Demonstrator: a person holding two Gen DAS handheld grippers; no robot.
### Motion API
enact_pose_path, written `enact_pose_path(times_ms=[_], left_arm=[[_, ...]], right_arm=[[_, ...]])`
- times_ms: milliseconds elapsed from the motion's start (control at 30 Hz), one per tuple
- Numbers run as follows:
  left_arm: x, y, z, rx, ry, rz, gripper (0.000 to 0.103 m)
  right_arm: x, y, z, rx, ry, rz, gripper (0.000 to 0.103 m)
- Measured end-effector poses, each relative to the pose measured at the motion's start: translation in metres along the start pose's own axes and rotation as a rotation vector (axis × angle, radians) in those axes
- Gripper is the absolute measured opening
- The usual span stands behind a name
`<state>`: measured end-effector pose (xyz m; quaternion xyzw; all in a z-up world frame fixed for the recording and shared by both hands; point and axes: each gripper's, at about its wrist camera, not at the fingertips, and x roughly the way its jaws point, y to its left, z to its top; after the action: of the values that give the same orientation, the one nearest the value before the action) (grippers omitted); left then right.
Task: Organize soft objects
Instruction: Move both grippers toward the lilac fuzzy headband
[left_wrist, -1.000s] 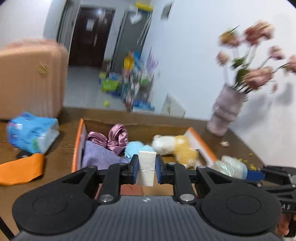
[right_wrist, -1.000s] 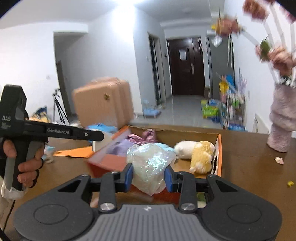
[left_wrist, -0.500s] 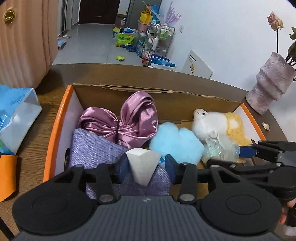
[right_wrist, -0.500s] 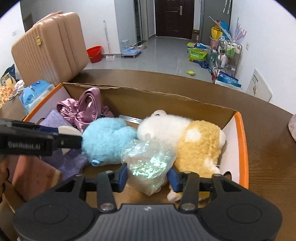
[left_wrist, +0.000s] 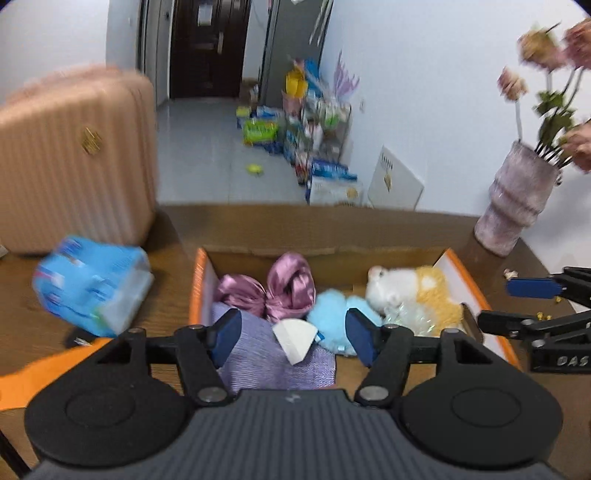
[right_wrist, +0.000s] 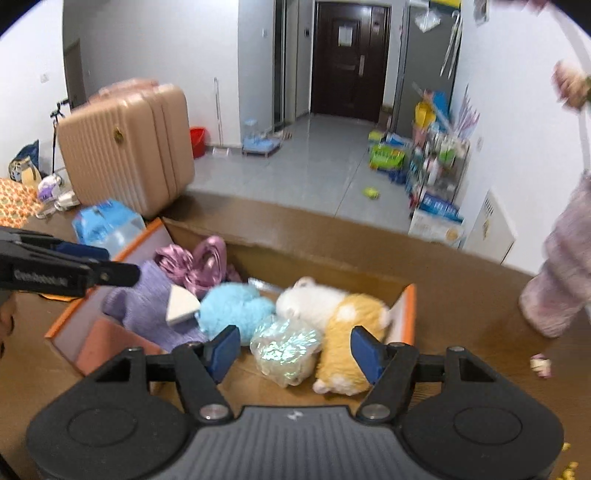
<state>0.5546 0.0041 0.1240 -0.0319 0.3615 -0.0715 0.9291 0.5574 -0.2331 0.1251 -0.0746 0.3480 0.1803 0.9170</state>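
Both grippers have let go since a second ago: the white wedge sponge that sat clamped in the left gripper and the crinkly iridescent bag that the right gripper pinched now lie in the cardboard box, and both views have pulled back from it.

Left jaws are opening, released, with the sponge seen between the 2 blue pads but touched by neither; it rests on the folded lilac cloth just beyond the fingertips. Right jaws are opening too, released, and the bag lies between and just past its pads, free of both, leaning against the yellow and white plush.

Just beyond the left fingers a light blue plush sits beside the sponge, with a pink satin bow further in by the back wall of the box. From the right wrist view the left gripper's black finger juts in from the left above the lilac cloth.

Outside the box, left of the left fingers, a blue tissue pack and an orange sheet lie on the wooden table; far to the right stands a pinkish vase with flowers, and a tan suitcase stands beyond the table
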Motion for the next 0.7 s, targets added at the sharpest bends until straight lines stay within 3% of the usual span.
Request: enact_pose_path(times_ms=[333, 500, 700], left_arm=[[-0.118, -0.021, -0.025, 0.048, -0.137, 0.027, 0.073], [-0.164, -0.030, -0.091, 0.036, -0.201, -0.044, 0.077], [-0.213, -0.038, -0.197, 0.018, -0.289, -0.069, 0.084]], right_arm=[[-0.117, 0.004, -0.024, 0.008, -0.130, -0.018, 0.074], [-0.157, 0.018, -0.071, 0.012, -0.184, 0.022, 0.078], [-0.199, 0.049, -0.168, 0.000, -0.277, 0.089, 0.082]])
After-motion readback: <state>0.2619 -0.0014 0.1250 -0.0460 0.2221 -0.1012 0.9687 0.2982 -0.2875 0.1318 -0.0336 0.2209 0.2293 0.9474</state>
